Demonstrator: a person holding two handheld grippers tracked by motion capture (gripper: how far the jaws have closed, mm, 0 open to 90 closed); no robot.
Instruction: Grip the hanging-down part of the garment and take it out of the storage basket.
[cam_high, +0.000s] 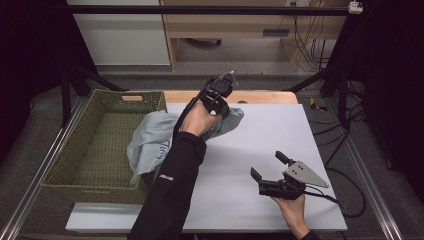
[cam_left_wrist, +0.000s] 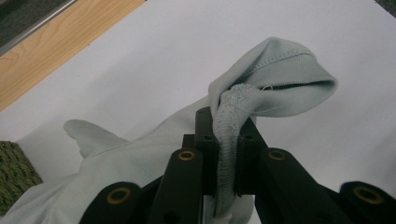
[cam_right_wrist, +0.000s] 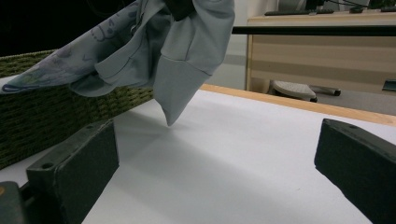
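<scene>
Left gripper (cam_high: 220, 96): your fingers are clamped on a ribbed hem of the shirt (cam_high: 150, 142).
Shirt: lifted, trailing over the basket (cam_high: 65, 172) rim onto the surface (cam_high: 280, 130).
Right gripper (cam_high: 270, 169): fingers wide apart, empty.
Advice: keep the pinch firm; lift clear before drawing it out.

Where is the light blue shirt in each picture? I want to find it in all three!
High view: the shirt sits left of centre, draped from the left gripper over the basket's rim.
Left gripper view: centre and lower left, its ribbed edge pinched between the black jaws.
Right gripper view: top left, hanging above the table.
Shared landmark: the white tabletop with the green woven basket beside it.
</scene>
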